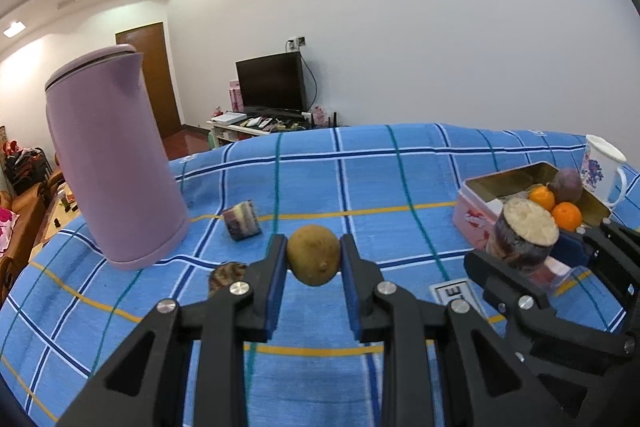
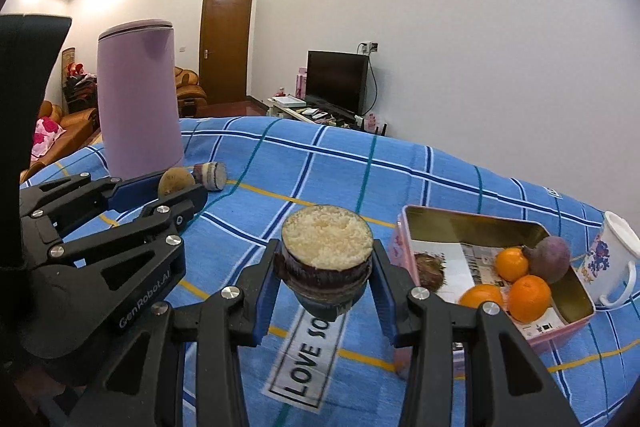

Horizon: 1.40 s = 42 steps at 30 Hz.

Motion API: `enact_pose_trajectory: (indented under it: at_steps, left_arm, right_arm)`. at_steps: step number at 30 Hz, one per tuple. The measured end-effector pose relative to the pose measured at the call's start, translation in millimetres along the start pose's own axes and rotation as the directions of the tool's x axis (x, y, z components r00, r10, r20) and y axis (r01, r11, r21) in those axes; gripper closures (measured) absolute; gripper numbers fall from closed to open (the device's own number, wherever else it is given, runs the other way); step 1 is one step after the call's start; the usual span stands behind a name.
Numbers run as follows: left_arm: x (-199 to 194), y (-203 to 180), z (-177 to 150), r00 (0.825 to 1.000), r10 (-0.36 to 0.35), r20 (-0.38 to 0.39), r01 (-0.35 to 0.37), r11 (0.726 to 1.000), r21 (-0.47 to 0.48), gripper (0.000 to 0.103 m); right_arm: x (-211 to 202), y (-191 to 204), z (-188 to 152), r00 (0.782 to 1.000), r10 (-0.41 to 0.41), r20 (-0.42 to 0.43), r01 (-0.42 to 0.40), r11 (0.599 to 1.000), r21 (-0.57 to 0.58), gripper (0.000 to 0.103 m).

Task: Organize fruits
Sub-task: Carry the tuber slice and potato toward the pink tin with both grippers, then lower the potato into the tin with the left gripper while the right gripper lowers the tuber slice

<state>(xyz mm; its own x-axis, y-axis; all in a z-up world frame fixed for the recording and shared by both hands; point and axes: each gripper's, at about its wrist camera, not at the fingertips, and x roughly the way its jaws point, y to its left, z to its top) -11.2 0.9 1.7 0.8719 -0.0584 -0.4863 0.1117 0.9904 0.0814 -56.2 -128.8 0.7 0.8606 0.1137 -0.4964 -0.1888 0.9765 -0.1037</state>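
Left tool (image 1: 313, 259): pads pinching a brown kiwi-like fruit (image 1: 313, 254), lifted clear of the cloth. Right tool (image 2: 327, 271): pinching a cut root piece (image 2: 327, 259), pale grated-looking face up, dark layered skin at the sides, held above the cloth just left of the pink tin (image 2: 404, 227).

Tin contents: three oranges (image 2: 529, 297), one purple round fruit (image 2: 550, 259), one brown fibrous item (image 2: 428, 269), on printed paper.

Table surface: blue checked cloth (image 1: 360, 179) with white, navy, teal and yellow lines. On it: lilac kettle (image 1: 112, 163), a second cut piece (image 1: 242, 219) near its base, floral mug (image 2: 614, 259) beside the tin.

Room: white walls, brown door (image 2: 226, 47), dark television (image 2: 336, 83) on a low stand, orange sofa (image 2: 76, 119), recessed ceiling lights.
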Motion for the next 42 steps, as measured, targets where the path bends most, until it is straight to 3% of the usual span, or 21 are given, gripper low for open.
enact_pose_trajectory:
  at_steps: [42]
  left_arm:
    - [3.3,-107.6,37.4,0.988,-0.146,0.057,0.143,0.989,0.041,0.075]
  right_arm:
    - [-9.4,-101.0,-3.5,0.986,-0.164,0.01,0.162,0.983,0.09,0.058]
